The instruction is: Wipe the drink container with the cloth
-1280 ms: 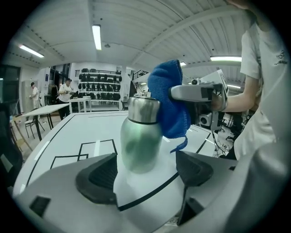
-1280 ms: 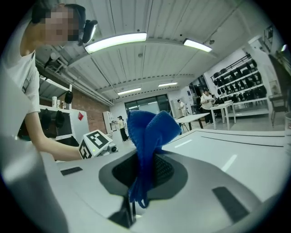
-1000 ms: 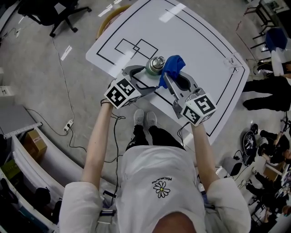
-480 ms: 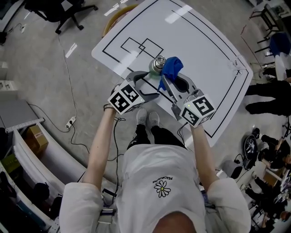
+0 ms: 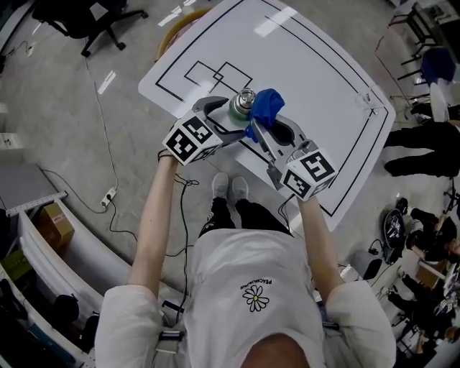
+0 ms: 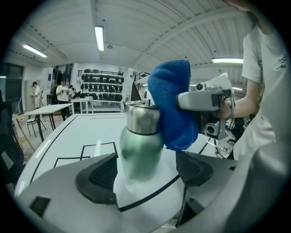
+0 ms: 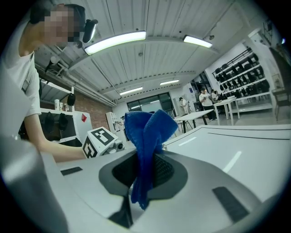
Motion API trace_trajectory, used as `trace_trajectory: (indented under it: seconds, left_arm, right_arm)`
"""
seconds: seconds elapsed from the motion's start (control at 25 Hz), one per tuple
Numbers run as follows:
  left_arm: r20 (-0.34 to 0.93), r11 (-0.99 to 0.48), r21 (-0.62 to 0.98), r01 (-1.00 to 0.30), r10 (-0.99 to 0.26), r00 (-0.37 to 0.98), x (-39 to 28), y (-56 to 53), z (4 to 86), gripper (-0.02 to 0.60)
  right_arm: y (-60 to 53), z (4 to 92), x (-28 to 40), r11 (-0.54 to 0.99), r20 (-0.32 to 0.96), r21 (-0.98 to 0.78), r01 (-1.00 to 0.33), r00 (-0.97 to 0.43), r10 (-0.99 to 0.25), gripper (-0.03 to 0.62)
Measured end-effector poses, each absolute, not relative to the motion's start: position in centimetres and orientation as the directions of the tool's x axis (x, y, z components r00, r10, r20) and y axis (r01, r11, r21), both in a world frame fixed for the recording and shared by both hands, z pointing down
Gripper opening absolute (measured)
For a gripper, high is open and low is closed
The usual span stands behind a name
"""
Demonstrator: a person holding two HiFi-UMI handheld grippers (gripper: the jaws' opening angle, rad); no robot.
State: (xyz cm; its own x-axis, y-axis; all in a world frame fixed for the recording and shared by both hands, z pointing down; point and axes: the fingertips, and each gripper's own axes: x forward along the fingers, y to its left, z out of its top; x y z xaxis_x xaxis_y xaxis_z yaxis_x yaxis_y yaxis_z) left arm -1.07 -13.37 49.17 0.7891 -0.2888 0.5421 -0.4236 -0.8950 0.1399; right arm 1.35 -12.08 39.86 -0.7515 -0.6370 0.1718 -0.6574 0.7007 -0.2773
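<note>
A green drink bottle (image 5: 243, 105) with a steel top stands near the white table's front edge. In the left gripper view the bottle (image 6: 138, 145) rises between the wide-apart jaws of my left gripper (image 6: 148, 172), close to the left pad, with a gap on the right. My left gripper (image 5: 230, 118) is open around it. My right gripper (image 5: 269, 126) is shut on a blue cloth (image 5: 267, 106), which is pressed against the bottle's upper right side. The cloth (image 7: 148, 145) hangs bunched from the right gripper (image 7: 143, 175), and the cloth (image 6: 172, 107) covers the bottle's shoulder.
The white table (image 5: 316, 79) carries black outlined rectangles (image 5: 215, 73). Its front edge runs just under both grippers. An office chair (image 5: 86, 18) and a floor cable (image 5: 108, 165) lie to the left. People stand at the right (image 5: 424, 144).
The left gripper has slid a little farther along the bottle. The right gripper still holds the cloth against the bottle's top, shifted slightly.
</note>
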Motion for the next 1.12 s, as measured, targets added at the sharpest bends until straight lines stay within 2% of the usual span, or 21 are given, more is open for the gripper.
trace_trajectory:
  seconds: [0.24, 0.76, 1.12]
  left_arm:
    - [0.572, -0.904, 0.151, -0.399, -0.25, 0.781, -0.5, -13.6, 50.5, 0.39]
    - [0.578, -0.875, 0.151, -0.461, -0.3, 0.759, -1.2, -11.7, 50.0, 0.391]
    - [0.578, -0.878, 0.159, -0.451, -0.288, 0.763, -0.3, -8.6, 50.8, 0.39]
  right_arm:
    - [-12.3, 40.0, 1.0, 0.705, 0.178, -0.269, -0.656, -0.754, -0.633, 0.043]
    - [-11.7, 39.7, 1.2, 0.701, 0.18, -0.266, -0.662, -0.748, -0.639, 0.043]
    - [-12.1, 39.5, 1.5, 0.674, 0.181, -0.254, -0.694, -0.718, -0.672, 0.043]
